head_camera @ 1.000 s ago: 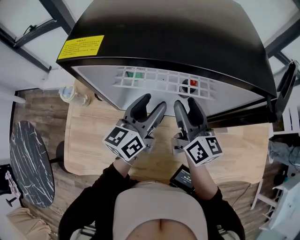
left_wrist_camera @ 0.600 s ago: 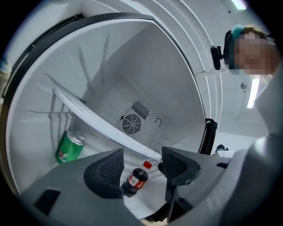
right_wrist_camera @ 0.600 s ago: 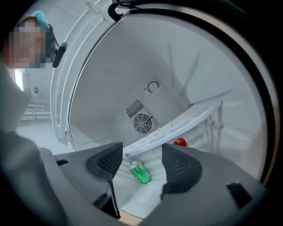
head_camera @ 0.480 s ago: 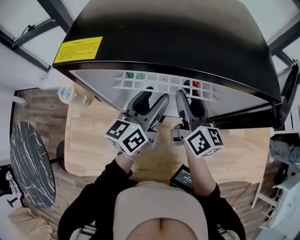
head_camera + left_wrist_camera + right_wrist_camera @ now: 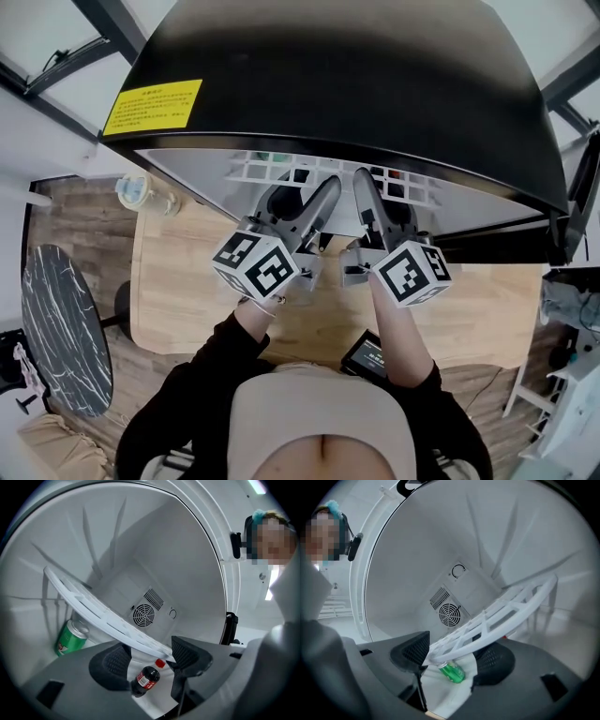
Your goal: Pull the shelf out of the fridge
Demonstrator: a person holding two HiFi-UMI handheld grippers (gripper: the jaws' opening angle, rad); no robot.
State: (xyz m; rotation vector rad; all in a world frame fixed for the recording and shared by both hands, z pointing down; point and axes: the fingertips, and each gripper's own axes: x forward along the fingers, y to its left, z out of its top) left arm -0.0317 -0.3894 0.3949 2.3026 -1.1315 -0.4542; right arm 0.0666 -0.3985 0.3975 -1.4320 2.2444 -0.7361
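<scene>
The shelf sits across the fridge, its front edge at the opening, between both released claws — the left gripper gapes, the right gripper has just been opening its jaws — so clamp evenly, then draw it out level.

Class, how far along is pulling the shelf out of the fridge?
Done: the fridge is open and both grippers are at the white shelf. In hand: its front edge lies between the open jaws of the left gripper and the right gripper; the right's have just been opening. Remaining: grip and pull; the shelf sits inside.
</scene>
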